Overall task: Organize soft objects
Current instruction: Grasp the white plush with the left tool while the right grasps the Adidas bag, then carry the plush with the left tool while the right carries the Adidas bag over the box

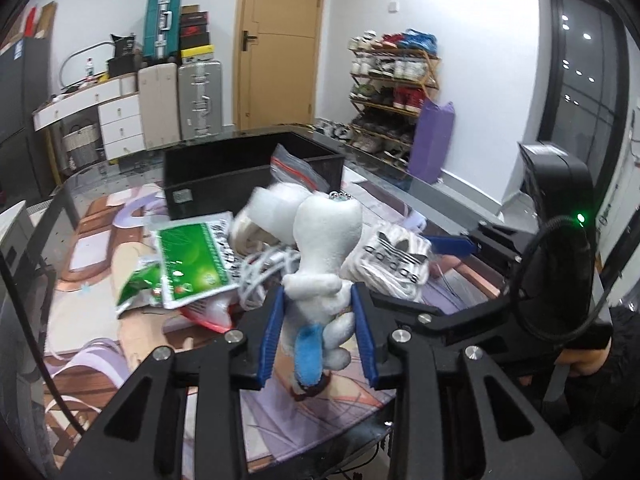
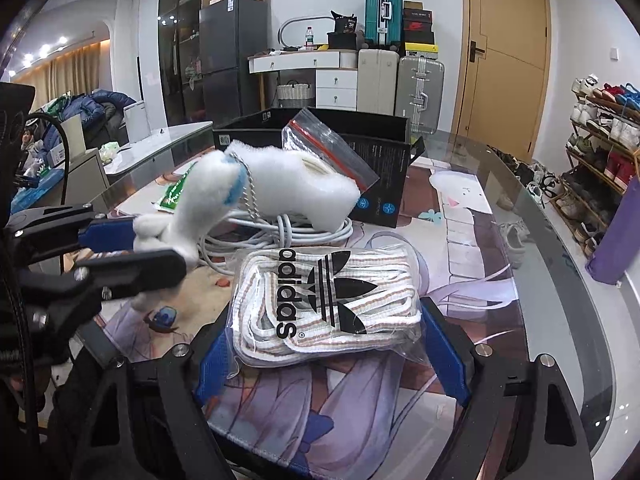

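My left gripper [image 1: 318,300] is shut on a white plush toy [image 1: 324,248] with a blue tail and holds it lifted above the mat; it also shows in the right wrist view [image 2: 192,200]. My right gripper [image 2: 332,320] is open, its blue pads on either side of a clear adidas bag of shoelaces [image 2: 320,300], which lies on the mat and also shows in the left wrist view [image 1: 392,264]. A black open box [image 1: 248,172] stands behind the pile. White foam [image 2: 304,188], a coiled white cable [image 2: 280,232] and a green packet [image 1: 188,264] lie between.
A zip bag with a red seal [image 2: 332,148] leans on the box [image 2: 384,168]. The printed mat [image 2: 460,240] covers a glass table whose edge [image 2: 560,232] curves on the right. A shoe rack [image 1: 392,92] and suitcases [image 1: 200,96] stand behind.
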Demonstrator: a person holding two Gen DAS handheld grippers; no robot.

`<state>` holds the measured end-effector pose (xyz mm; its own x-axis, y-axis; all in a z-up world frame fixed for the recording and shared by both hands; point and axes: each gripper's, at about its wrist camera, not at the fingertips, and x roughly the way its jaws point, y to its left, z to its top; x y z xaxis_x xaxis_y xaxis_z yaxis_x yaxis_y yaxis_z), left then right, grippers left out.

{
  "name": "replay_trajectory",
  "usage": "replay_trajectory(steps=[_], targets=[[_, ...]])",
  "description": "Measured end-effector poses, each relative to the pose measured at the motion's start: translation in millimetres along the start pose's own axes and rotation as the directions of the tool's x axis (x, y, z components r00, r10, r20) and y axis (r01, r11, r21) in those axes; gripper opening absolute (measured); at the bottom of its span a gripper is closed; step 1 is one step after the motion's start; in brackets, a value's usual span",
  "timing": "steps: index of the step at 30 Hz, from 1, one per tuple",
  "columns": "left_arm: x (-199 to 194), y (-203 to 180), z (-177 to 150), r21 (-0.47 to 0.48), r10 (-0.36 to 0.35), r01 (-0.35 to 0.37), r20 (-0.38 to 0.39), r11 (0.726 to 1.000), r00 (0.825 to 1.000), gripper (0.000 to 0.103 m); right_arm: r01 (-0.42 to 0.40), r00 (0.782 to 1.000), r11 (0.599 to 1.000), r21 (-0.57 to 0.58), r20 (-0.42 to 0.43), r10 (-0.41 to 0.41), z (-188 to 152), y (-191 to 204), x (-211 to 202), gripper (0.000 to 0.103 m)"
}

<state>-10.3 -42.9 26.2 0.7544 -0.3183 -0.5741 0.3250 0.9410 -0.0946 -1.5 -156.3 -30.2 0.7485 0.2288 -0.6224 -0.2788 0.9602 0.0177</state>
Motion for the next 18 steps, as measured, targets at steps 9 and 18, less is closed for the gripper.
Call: replay_trajectory(steps=[9, 18], targets=[[-10.0, 13.6, 5.3, -0.035, 0.045, -0.044, 0.047, 0.998, 0.998, 0.032, -0.006, 0.998, 1.0, -0.007, 0.057, 0.006, 8.4, 5.7, -18.3, 0.085], [-18.4, 31.0, 11.0, -0.07, 0.084, -0.078, 0.08, 0.994, 0.993, 0.032, -0.02, 0.995, 1.0, -0.003, 0.1, 0.021, 18.8, 7.3, -34.5, 0.085]])
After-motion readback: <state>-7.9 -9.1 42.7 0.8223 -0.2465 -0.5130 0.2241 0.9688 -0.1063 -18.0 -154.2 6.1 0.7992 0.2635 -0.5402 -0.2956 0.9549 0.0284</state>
